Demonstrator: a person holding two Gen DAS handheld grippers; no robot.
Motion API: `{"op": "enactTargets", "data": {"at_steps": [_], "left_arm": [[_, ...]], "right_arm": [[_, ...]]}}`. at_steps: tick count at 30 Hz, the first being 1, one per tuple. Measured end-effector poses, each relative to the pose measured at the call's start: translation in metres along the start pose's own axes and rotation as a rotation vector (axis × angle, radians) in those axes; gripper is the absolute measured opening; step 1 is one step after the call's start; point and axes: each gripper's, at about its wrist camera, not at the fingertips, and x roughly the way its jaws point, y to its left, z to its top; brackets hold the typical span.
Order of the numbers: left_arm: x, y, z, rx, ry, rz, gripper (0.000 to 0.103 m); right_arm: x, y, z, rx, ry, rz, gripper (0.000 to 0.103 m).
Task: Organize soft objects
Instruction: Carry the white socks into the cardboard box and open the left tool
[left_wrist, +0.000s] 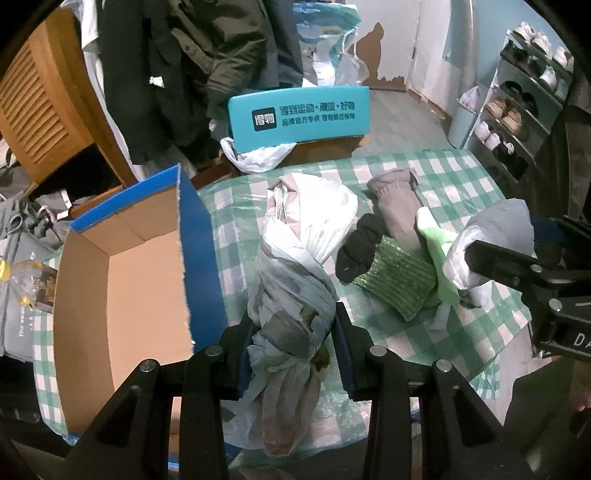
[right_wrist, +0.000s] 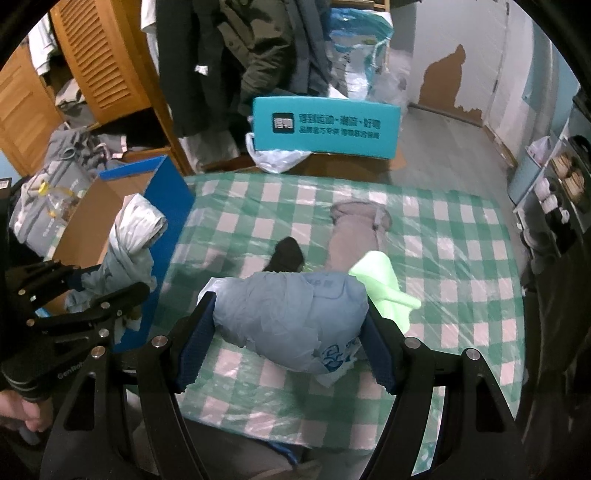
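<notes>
Over a green checked table (right_wrist: 461, 236), the left gripper (left_wrist: 295, 332) clamps a twisted plastic bag bundle (left_wrist: 295, 266) beside an open cardboard box (left_wrist: 122, 280); the right gripper (right_wrist: 288, 328) clamps a blue bag bundle (right_wrist: 291, 310).

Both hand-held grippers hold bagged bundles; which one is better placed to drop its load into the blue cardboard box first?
Probably left. The left hand-held gripper, clamped on the twisted pale plastic-bag bundle, is right beside the open blue cardboard box. The right hand-held gripper sits farther away.

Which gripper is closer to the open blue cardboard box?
Left. The left gripper holds a twisted pale plastic bag right beside the blue cardboard box; the right gripper is farther away.
</notes>
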Motion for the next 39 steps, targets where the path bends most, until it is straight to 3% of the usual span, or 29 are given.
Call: {"op": "enactTargets", "data": {"at_steps": [22,39], "left_arm": [[-0.027,0.062,-0.009,-0.093,-0.044,0.059,0.038],[-0.028,0.145,-0.038,-0.250,-0.024,0.118,0.038]], "right_arm": [[0.008,0.077,0.036,-0.122,-0.017,0.078,0.074],[0.041,0.161,0.056,-0.234,0.026,0.139,0.074]]}}
